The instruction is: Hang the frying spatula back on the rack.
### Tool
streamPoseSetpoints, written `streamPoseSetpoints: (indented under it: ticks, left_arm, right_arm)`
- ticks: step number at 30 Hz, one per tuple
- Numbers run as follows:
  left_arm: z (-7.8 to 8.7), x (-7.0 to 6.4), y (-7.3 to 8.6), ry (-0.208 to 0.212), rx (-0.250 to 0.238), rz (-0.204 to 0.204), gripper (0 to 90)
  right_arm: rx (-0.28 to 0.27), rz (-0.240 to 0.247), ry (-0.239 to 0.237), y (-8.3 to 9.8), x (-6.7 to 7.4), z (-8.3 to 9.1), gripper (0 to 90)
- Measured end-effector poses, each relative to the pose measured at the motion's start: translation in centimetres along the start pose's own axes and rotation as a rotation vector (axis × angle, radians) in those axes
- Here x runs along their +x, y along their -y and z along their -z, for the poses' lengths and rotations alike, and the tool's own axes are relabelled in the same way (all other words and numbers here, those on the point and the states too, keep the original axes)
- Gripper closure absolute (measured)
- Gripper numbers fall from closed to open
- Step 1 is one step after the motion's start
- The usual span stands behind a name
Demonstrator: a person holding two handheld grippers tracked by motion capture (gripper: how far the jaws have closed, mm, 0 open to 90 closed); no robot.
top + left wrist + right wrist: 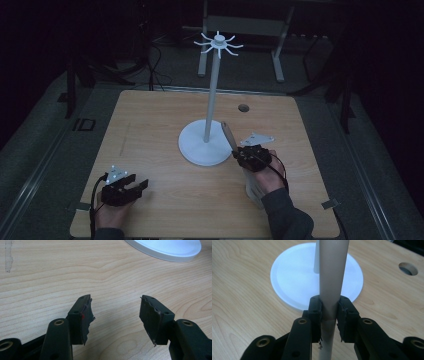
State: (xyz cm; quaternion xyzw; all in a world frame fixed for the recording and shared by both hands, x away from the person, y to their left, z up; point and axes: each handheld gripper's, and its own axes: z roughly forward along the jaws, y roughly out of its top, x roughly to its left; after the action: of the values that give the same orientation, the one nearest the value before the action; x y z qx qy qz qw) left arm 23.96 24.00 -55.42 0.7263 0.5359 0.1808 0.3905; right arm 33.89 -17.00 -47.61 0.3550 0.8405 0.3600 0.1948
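My right gripper (239,154) (329,315) is shut on a slim beige handle (227,134) (333,277), which rises tilted up and away from the jaws. It is held just right of the white stand's round base (200,150) (292,277). The stand's thin pole (212,95) carries a ring of hooks (218,44) at the top. What hangs below the jaws is hidden by the hand. My left gripper (141,185) (115,315) rests low at the table's near left, open, with bare wood between its pads.
The wooden table (150,125) has a round cable hole (243,107) (408,268) behind the stand. A white object (255,192) sits partly under the right wrist. The base's edge (170,251) lies ahead of the left gripper. Dark floor and furniture legs surround the table.
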Motion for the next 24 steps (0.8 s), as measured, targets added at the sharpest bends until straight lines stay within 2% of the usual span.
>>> streamPoseSetpoints:
  ticks: [15, 24]
  left_arm:
    - [0.1, 0.0, 0.0, 0.0, -0.005, 0.004, 43.1]
    - [0.1, 0.0, 0.0, -0.002, -0.007, 0.005, 43.2]
  right_arm:
    - [-0.119, -0.017, 0.013, -0.6, -0.3, 1.3, 74.4]
    - [-0.159, -0.03, 0.018, -1.3, -0.4, 1.7, 74.4]
